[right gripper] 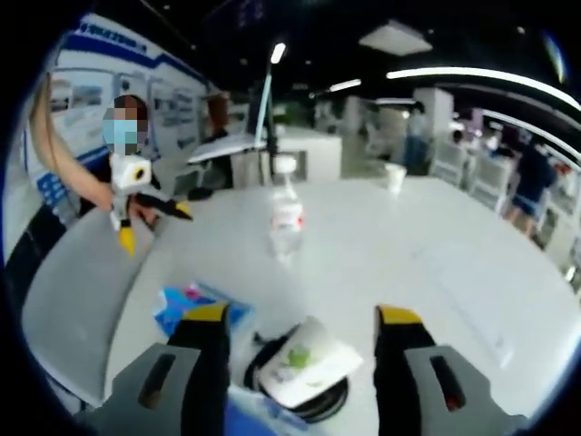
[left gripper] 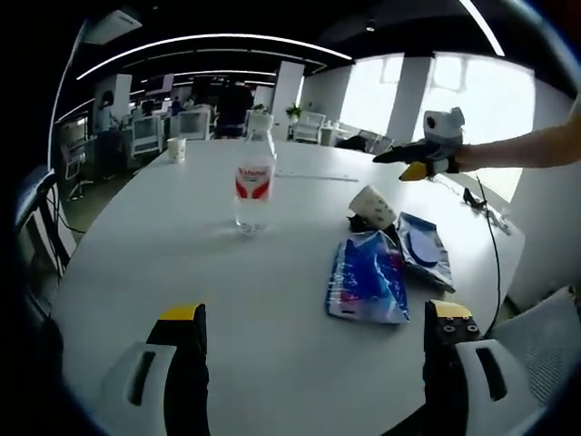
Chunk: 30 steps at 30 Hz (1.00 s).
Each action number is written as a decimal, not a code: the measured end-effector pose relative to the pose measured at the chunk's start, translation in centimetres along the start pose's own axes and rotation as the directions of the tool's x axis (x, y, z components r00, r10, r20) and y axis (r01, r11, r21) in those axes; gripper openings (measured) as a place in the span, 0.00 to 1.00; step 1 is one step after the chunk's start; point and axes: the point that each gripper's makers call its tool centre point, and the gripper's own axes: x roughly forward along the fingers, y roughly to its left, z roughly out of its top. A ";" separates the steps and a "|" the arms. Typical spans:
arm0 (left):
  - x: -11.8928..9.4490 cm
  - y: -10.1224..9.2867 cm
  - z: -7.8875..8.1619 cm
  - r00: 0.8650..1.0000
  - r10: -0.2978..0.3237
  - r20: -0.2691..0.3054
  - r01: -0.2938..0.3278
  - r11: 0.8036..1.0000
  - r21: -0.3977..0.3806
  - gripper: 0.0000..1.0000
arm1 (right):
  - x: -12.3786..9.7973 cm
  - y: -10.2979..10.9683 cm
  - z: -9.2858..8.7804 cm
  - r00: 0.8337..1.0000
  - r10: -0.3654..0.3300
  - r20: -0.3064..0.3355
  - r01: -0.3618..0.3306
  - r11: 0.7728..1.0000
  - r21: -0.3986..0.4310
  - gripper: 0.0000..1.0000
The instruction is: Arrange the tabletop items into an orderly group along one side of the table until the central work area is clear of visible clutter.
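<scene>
My left gripper point(left gripper: 316, 329) hangs spread and empty over the near edge of the smooth, rounded white table point(left gripper: 163, 245). A clear plastic bottle point(left gripper: 253, 184) with a red label stands upright mid-table. Nearer the right edge lie a tipped paper cup point(left gripper: 372, 206) and two glossy blue packets point(left gripper: 368, 278). My right gripper point(right gripper: 299, 327) hovers, jaws apart, above that cup.

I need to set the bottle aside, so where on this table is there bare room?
Bare: the white table between the left gripper and the water bottle, and the far stretch toward the paper cup. Crowded: the tipped cup and blue packets, right of the bottle in the left gripper view.
</scene>
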 end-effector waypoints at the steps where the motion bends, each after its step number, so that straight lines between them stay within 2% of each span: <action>1: 0.0 0.1 0.0 1.000 0.007 0.002 -0.007 1.000 -0.005 1.00 | 0.2 -0.1 0.1 1.000 0.002 0.004 -0.002 1.000 -0.003 0.60; 3: -0.2 0.0 0.0 1.000 0.009 0.009 -0.009 1.000 -0.019 1.00 | 0.5 -0.2 0.2 1.000 0.013 0.008 -0.013 1.000 -0.002 0.60; 10: -0.4 0.4 -0.3 1.000 0.017 0.005 -0.017 0.999 -0.027 1.00 | 1.6 -0.2 -1.3 0.994 0.088 -0.067 -0.092 0.994 -0.053 0.59; 19: -0.5 0.2 -0.7 1.000 0.011 -0.015 -0.011 1.000 -0.027 1.00 | 2.8 -1.5 -2.9 0.989 0.110 -0.100 -0.113 0.993 -0.027 0.52; 22: -0.5 0.1 -0.7 1.000 0.013 -0.011 -0.014 0.999 -0.041 1.00 | 2.9 -1.8 -3.1 0.989 0.115 -0.093 -0.116 0.993 -0.010 0.52; 30: -0.6 0.0 -0.8 1.000 0.010 -0.012 -0.011 0.997 -0.071 1.00 | 3.2 -1.6 -3.6 0.979 0.169 -0.112 -0.171 0.985 -0.001 0.44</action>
